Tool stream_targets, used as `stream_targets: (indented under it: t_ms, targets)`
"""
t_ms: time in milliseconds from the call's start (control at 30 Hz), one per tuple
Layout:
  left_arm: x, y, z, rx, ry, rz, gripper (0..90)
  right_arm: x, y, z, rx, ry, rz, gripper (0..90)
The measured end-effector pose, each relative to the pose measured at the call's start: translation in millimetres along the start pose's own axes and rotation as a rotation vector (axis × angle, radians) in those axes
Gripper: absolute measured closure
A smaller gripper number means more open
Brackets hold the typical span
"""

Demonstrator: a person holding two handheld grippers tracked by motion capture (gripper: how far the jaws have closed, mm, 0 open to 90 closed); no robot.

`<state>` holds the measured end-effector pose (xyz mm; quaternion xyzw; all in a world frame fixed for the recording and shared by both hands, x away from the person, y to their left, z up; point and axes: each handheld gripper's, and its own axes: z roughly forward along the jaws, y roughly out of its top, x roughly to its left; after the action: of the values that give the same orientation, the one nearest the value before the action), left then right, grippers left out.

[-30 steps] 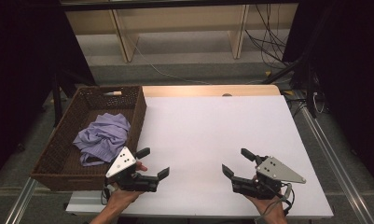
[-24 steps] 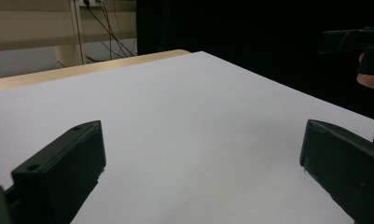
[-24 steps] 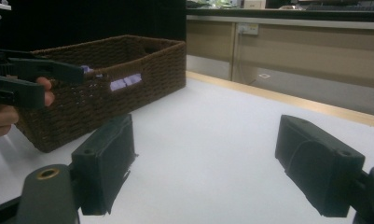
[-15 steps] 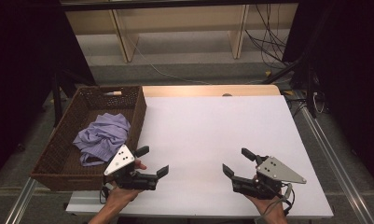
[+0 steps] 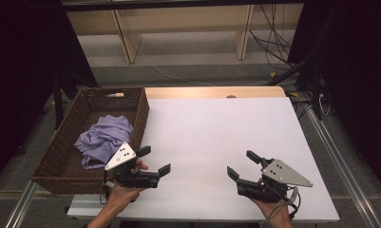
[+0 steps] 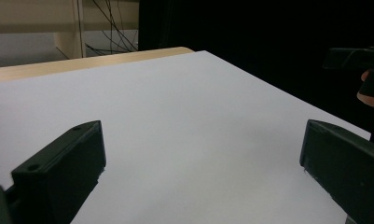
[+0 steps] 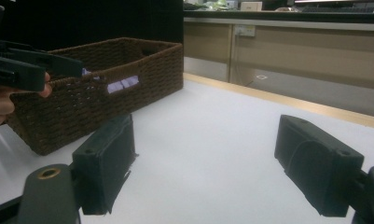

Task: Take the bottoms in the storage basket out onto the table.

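A crumpled lavender cloth [image 5: 104, 138] is seen lying inside the dark brown woven rectangular basket [image 5: 64, 159] at the white table's [image 5: 212, 137] left edge. Just right of the basket the left gripper [image 5: 154, 161] is held with jaws spread, empty; farther right, the right gripper [image 5: 243, 164] is likewise held agape.

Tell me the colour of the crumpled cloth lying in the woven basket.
Pale lavender-blue; the crumpled cloth in the dark brown woven basket shows best in the high view.
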<state>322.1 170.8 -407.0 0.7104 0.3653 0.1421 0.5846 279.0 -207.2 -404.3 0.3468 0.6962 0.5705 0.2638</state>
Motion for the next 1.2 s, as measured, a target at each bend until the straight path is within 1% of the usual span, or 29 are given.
stream_targets:
  t_ms: [67, 100, 133, 200, 267, 333, 433, 500, 600, 867, 900, 933, 1000, 1200]
  targets:
    - [0.6, 2.3, 0.0, 0.002, 0.003, -0.006, 0.0, 0.2, 0.0, -0.1, 0.002, 0.0, 0.0, 21.0]
    - [1.5, 4.7, -0.1, 0.014, 0.006, -0.011, 0.0, 0.6, 0.0, -0.1, 0.003, -0.001, 0.001, 21.0]
    - [1.5, 4.7, -0.1, 0.014, 0.006, -0.011, 0.0, 0.6, -0.1, 0.0, 0.003, -0.001, 0.001, 20.9]
    - [2.5, 6.7, 0.4, 0.03, 0.008, -0.014, 0.0, 0.8, -0.2, 0.2, 0.005, 0.001, 0.002, 21.0]
    - [3.8, 8.5, 1.4, 0.041, 0.007, -0.027, 0.0, 1.0, -0.3, 0.5, 0.006, 0.0, 0.001, 21.0]
    - [4.6, 10.5, 2.7, 0.05, 0.006, -0.028, 0.0, 1.0, -0.4, 0.4, 0.007, 0.0, 0.001, 21.0]
    - [6.1, 13.6, 3.5, 0.067, 0.012, -0.033, 0.0, 0.5, -0.6, 0.5, 0.007, -0.002, 0.001, 21.0]
    - [8.4, 16.0, 4.3, 0.082, 0.02, -0.045, 0.0, 0.6, -0.7, 0.3, 0.008, -0.002, 0.001, 21.0]
    - [9.6, 18.1, 4.9, 0.092, 0.023, -0.052, 0.0, 0.6, -0.8, 0.4, 0.008, -0.001, 0.002, 21.0]
    - [16.2, 29.5, 2.4, 0.113, 0.056, -0.059, 0.0, 0.3, -1.0, 0.3, 0.009, 0.003, 0.003, 21.1]
    - [18.6, 33.3, 0.5, 0.114, 0.062, -0.067, 0.0, 0.2, -1.1, 0.5, 0.009, 0.002, 0.004, 21.0]
    - [18.6, 33.3, 0.5, 0.114, 0.062, -0.067, 0.0, 0.2, -1.1, 0.5, 0.009, 0.002, 0.004, 21.0]
    - [21.6, 37.3, -0.9, 0.128, 0.065, -0.071, 0.0, 0.3, -1.2, 0.7, 0.01, 0.0, 0.005, 21.1]
    - [26.9, 41.3, -1.2, 0.145, 0.086, -0.079, 0.0, -0.1, -1.2, 0.8, 0.01, 0.001, 0.005, 21.1]
